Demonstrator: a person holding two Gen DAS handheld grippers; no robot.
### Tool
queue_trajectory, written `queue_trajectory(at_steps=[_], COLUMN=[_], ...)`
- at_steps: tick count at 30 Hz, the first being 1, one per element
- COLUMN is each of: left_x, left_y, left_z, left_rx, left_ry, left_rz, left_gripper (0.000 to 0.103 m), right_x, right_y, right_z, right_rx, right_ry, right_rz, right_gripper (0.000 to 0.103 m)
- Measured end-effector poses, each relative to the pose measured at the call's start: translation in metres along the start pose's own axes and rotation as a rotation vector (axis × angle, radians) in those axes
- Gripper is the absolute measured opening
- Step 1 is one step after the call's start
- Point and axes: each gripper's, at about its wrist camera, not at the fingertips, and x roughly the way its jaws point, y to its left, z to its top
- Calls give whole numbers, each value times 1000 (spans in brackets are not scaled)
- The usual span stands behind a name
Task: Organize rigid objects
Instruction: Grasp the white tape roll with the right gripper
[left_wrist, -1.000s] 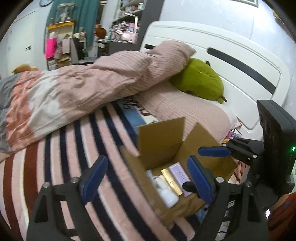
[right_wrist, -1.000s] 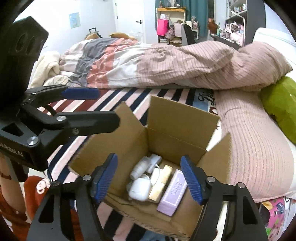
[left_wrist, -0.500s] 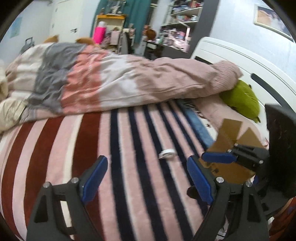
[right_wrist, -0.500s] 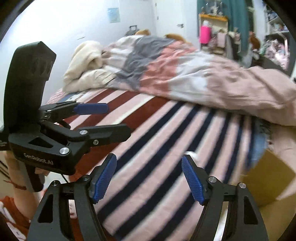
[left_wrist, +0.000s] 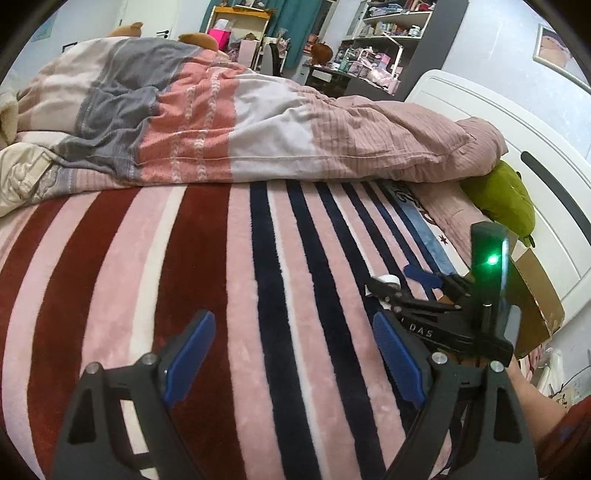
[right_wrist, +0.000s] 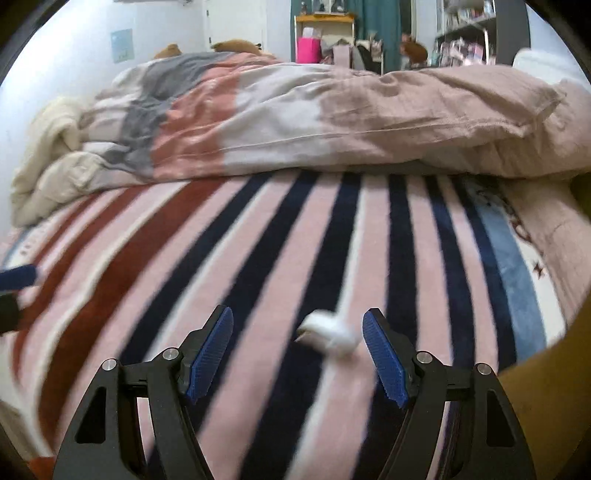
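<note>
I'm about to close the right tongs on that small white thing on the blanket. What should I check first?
1. Right tongs open: ok, jaws spread wide.
2. Small white object between the jaws: ok, though it sits nearer the right pad than the left.
3. Object's shape and lie: cannot tell, the right wrist view is motion-blurred.
4. Left tongs out of the way: ok, open and empty over the striped blanket, off to the left.
5. Cardboard box within sight for the drop: ok, its flap shows beside the right tongs.
6. Pads low enough to grip: cannot tell.
</note>
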Motion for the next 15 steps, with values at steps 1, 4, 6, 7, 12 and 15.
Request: queue_trajectory(at_steps=[1, 4, 6, 7, 12, 15], left_x=[1, 8, 9, 9, 7, 5], left_y=[0, -2, -4, -6, -4, -4], left_z=[1, 5, 5, 4, 1, 1], left_rx=[1, -4, 8, 16, 3, 4], left_ry=[-2, 4, 10, 11, 18, 25], left_rz=[-4, -23, -22, -14, -3, 13], left_gripper=[85, 85, 85, 85, 85, 85], right_x=[3, 3, -2, -4, 1, 14], right_y=[-3, -8, -7, -8, -3, -5], right_z=[-1, -9, -13, -14, -24, -32], right_rx=[4, 33, 29, 33, -54, -63], right_ry=[14, 43, 51, 49, 40, 85], right_rz=[32, 143, 178, 190, 33, 64], right_gripper=[70, 70, 70, 70, 70, 70])
